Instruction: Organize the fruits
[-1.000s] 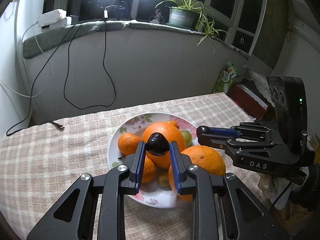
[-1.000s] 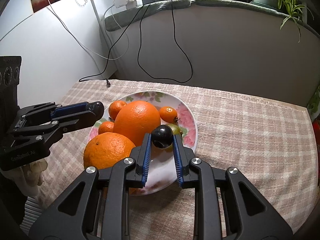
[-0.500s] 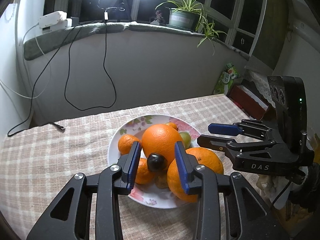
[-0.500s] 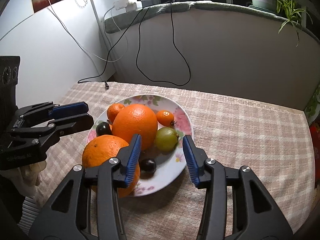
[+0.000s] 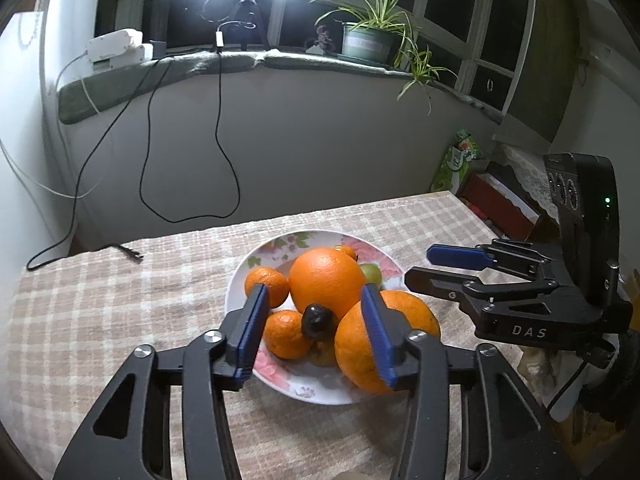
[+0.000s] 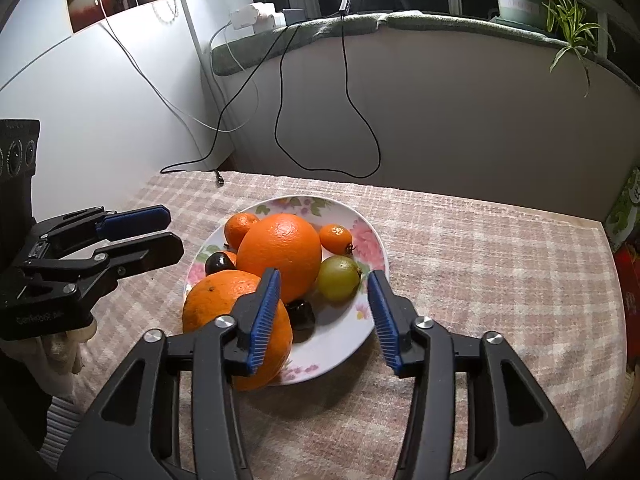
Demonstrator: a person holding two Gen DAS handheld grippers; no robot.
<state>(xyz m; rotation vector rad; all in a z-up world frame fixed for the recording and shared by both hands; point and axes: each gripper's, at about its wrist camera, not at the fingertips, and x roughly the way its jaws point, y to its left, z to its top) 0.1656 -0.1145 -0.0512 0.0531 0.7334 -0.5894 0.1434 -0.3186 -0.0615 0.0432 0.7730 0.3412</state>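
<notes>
A floral plate (image 5: 256, 256) on the checked cloth holds a big orange (image 5: 326, 280), a second orange (image 5: 416, 312) at its near rim, small tangerines and a green fruit (image 6: 340, 278). My left gripper (image 5: 314, 296) hovers over the plate's near side, its jaws opening. A dark round fruit (image 5: 317, 322) lies loose below and between the blue pads, untouched. My right gripper (image 6: 324, 278) is also over the plate with jaws opening, and another dark fruit (image 6: 301, 314) rests on the plate (image 6: 340, 332) beneath it. The first dark fruit (image 6: 219, 262) sits beside the big orange.
Black cables (image 5: 224, 184) hang from the windowsill down to the table's far left. A potted plant (image 5: 366, 42) stands on the sill. The table's right edge borders a green bag (image 5: 456, 160) and a red box (image 5: 500, 204). A gloved hand (image 6: 60, 344) holds the left gripper.
Both grippers were shut on a dark fruit each. They have spread their jaws, and both fruits have dropped onto the plate among the oranges.
</notes>
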